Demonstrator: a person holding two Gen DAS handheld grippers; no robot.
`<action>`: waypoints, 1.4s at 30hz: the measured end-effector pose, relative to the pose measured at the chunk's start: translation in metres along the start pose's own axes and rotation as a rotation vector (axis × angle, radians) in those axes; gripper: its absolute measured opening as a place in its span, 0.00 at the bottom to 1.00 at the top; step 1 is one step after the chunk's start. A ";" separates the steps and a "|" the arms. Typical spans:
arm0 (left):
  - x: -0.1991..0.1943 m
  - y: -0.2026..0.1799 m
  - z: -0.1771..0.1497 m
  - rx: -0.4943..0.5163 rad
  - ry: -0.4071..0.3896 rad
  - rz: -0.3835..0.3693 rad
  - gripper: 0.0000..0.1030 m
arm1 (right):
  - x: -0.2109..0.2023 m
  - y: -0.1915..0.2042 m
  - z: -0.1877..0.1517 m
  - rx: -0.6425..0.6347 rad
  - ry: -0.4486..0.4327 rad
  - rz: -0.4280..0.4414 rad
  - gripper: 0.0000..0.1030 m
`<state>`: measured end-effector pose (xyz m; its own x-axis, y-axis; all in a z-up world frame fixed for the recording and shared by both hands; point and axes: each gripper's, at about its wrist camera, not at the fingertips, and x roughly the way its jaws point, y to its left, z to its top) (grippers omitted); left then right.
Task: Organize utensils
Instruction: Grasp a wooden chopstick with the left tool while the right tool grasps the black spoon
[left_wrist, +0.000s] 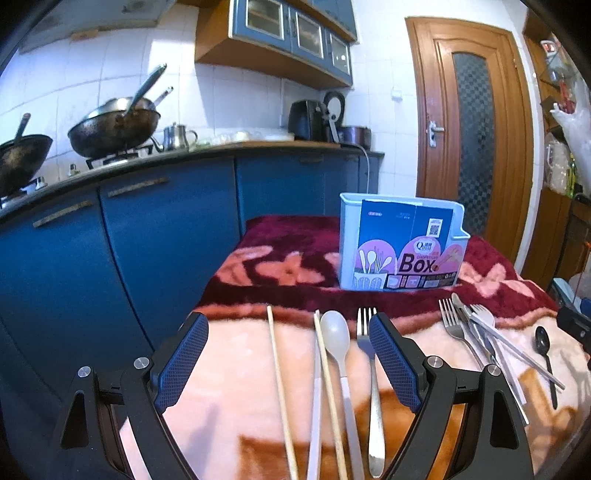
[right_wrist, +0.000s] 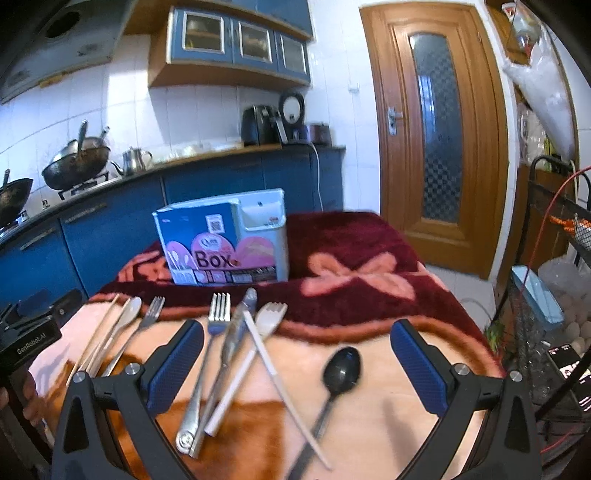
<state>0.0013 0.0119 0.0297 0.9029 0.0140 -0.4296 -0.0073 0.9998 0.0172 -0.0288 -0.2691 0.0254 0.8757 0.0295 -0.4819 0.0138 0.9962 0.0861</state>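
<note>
From the left wrist, the left claw (left_wrist: 288, 363) hangs spread wide and empty over a blanket-covered worktop (left_wrist: 236, 354). Between its blue pads lie a wooden chopstick (left_wrist: 281, 387), a second chopstick (left_wrist: 330, 387) crossing a pale strip, a grey spoon (left_wrist: 338, 343) and a steel fork (left_wrist: 369, 369) running just beside the right pad. Farther right sits a tangled pile of forks and a knife (left_wrist: 476, 332), with a black spoon (left_wrist: 543, 347) near it; the blue utensil box (left_wrist: 402, 247) stands upright behind them all. From the right wrist, the right claw (right_wrist: 297, 363) is likewise wide open with nothing in it, over a silver fork (right_wrist: 212, 339), a knife (right_wrist: 236, 332), a white spork (right_wrist: 264, 325) and a white stick (right_wrist: 273, 365) overlapping one another, the black spoon (right_wrist: 341, 369) apart to their right. The risk I see is in closing: pieces lying this close and crossed could make either claw catch two at once, or drag a neighbour. Thin handles lying flat in soft pile may also slip from the pads, and a tilted utensil could knock the box's rim rather than drop in.
</note>
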 end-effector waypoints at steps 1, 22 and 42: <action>0.001 0.002 0.002 -0.006 0.018 -0.007 0.87 | 0.000 -0.003 0.002 -0.007 0.019 -0.006 1.00; 0.076 0.030 0.013 0.019 0.429 -0.026 0.87 | 0.050 -0.031 0.006 -0.050 0.463 0.007 0.65; 0.141 0.021 0.016 0.049 0.691 -0.155 0.44 | 0.084 -0.052 0.011 0.073 0.591 0.121 0.29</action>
<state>0.1358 0.0344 -0.0162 0.4126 -0.1071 -0.9046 0.1329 0.9895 -0.0565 0.0495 -0.3195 -0.0100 0.4572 0.2036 -0.8658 -0.0176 0.9753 0.2200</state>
